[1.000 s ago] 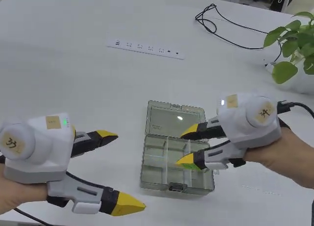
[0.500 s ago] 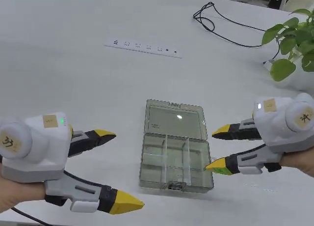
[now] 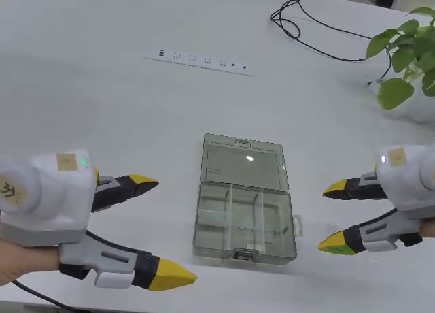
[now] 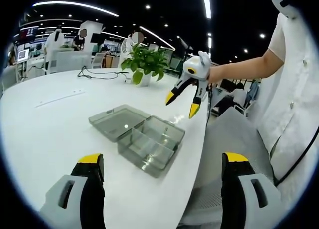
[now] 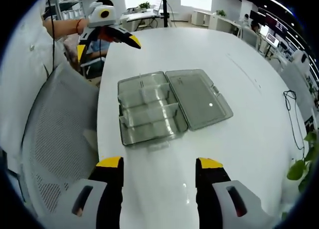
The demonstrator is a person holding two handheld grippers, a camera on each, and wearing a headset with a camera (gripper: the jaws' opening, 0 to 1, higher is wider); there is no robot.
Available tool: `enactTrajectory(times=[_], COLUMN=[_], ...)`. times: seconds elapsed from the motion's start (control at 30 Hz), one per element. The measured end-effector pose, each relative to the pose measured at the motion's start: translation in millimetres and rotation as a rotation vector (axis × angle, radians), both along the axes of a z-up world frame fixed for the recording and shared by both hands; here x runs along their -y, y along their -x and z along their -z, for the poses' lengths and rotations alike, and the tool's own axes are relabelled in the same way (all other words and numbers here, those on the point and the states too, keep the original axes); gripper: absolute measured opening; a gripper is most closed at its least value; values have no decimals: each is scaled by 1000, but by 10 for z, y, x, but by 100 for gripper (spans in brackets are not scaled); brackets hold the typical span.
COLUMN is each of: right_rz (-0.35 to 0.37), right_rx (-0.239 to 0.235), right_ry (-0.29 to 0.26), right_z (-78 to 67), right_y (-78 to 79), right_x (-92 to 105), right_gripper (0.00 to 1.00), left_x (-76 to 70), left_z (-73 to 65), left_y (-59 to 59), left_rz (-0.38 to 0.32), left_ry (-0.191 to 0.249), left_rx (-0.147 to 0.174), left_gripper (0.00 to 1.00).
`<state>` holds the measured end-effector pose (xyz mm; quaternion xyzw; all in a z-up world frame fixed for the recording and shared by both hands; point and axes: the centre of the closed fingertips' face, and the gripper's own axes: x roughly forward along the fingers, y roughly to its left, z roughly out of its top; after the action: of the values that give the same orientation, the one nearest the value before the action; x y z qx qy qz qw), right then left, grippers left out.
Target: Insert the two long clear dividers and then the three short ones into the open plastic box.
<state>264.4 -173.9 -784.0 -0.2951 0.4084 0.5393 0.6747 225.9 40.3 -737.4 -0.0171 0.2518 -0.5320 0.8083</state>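
Left gripper (image 3: 171, 231) at 9 o'clock, right gripper (image 3: 323, 217) at 3 o'clock of the open smoky plastic box (image 3: 245, 256), both gaping empty; thin clear dividers (image 3: 229, 221) look seated, so worth pressing each flush.

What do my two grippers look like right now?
The left gripper and right gripper have rounded white housings, dark jaws with yellow tips and a tan sticker. The left shows a green light, a handwritten mark on its round cap and a trailing black cable.
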Motion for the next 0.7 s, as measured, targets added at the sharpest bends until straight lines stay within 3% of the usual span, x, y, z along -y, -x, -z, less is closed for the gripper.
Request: enactTrajectory(times=[0.4, 0.7], right_rz=[-71, -108], right_rx=[-21, -30], right_ry=[169, 247], right_z=[372, 579], right_y=[19, 20], right_x=[472, 590], right_gripper=[56, 48], left_x=[-23, -22], left_z=[10, 14], left_y=[-13, 2], left_rz=[-8, -2], left_ry=[-1, -2], left_rx=[-2, -8], left_gripper=[100, 100])
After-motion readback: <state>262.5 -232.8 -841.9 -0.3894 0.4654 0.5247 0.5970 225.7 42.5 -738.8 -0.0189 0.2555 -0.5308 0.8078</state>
